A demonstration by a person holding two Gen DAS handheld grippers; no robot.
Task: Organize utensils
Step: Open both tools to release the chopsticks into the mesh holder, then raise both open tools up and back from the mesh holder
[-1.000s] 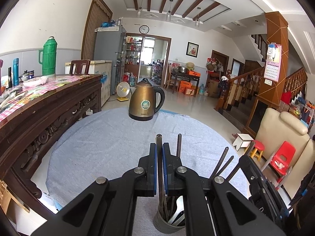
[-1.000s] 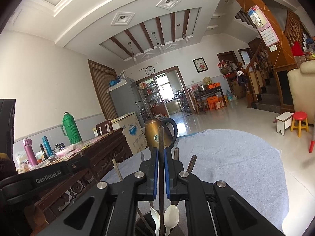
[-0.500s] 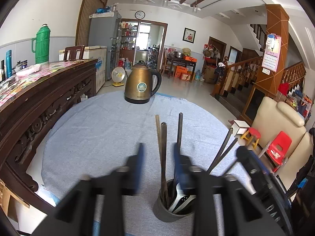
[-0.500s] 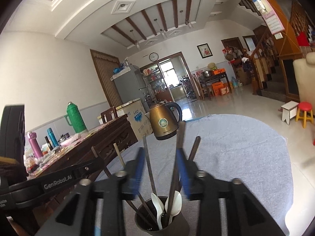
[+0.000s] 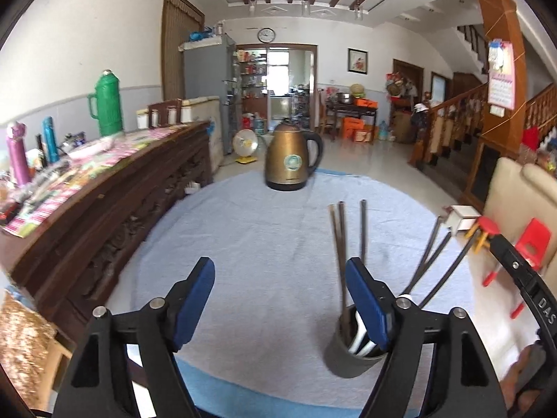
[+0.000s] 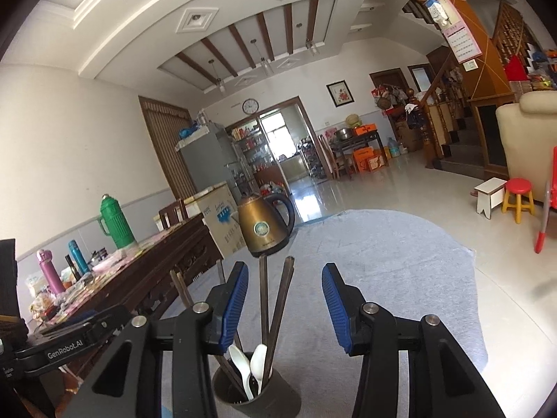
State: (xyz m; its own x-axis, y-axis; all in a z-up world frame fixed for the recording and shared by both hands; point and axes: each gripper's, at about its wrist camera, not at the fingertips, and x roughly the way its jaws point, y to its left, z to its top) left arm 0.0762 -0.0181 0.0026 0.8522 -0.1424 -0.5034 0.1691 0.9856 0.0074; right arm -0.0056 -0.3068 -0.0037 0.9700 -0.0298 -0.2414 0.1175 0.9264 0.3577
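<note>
One round table (image 5: 264,244) under a pale blue cloth fills the foreground of both wrist views. One long dark carved sideboard (image 5: 115,209) runs along its left side, crowded with small goods. On it stand one green thermos (image 5: 105,103), one magenta bottle (image 5: 17,153) and one teal bottle (image 5: 50,139).

One bronze electric kettle (image 5: 290,160) stands at the far edge of the table, bearing a round label too small to read.

One dark grey utensil cup (image 6: 257,395) sits at the near edge of the table. It holds two white spoons (image 6: 249,362) and a bundle of dark chopsticks (image 6: 269,306) standing upright and fanning out. About seven sticks can be counted in the left wrist view; an exact count cannot be confirmed.

The left gripper (image 5: 280,299) is unclenched, its jaws opening, with nothing between the blue pads. The cup lies just behind its right finger, to the right of the gap.

The right gripper (image 6: 285,304) has its jaws parted. Two chopsticks rise in the gap from the cup below, closer to the left pad, and neither pad presses on them.

Writing: "GenRobot.AI" is legible on the left gripper's side as seen from the right wrist view. "DAS" shows on the right gripper (image 5: 522,278) in the left wrist view. One wall clock (image 6: 250,106) hangs above the far doorway, and one calendar (image 6: 459,31) hangs on the stair pillar, its print unreadable.
</note>
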